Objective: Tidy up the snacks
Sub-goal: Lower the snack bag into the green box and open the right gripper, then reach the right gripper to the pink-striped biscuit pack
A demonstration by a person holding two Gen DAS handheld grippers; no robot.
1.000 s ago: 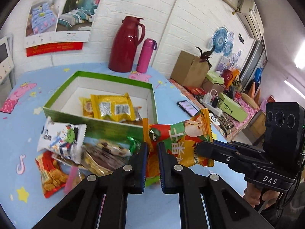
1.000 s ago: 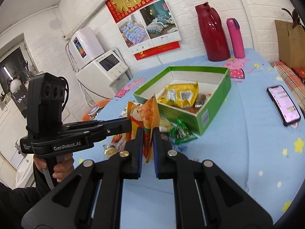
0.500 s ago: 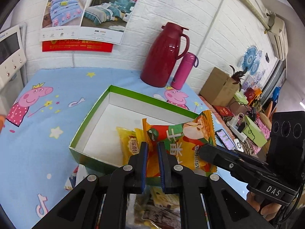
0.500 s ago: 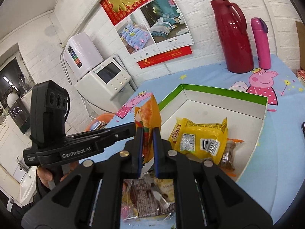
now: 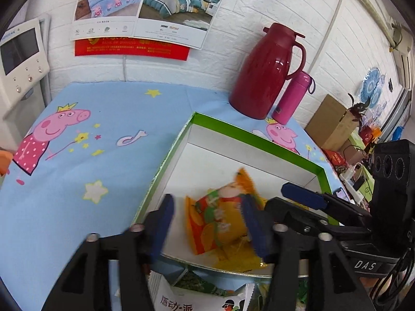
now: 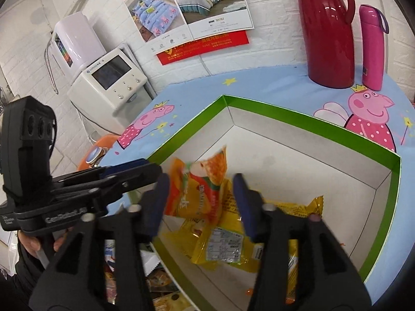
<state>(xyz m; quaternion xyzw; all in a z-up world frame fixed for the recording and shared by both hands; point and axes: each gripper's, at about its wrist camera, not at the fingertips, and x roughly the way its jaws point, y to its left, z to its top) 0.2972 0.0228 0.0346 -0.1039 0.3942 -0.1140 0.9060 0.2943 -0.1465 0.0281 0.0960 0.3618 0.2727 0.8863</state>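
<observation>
orange snack packet [image 5: 220, 223] lies between both grippers' spread fingers [image 5: 163, 217], over green box [image 5: 249, 136].

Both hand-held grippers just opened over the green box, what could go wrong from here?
1. The orange snack packet looks blurred between the open left hand-held gripper and right hand-held gripper; it may land propped on the yellow packet rather than flat.
2. The fingers are close on both sides, so pulling back carelessly might snag it or bump the green box.
</observation>
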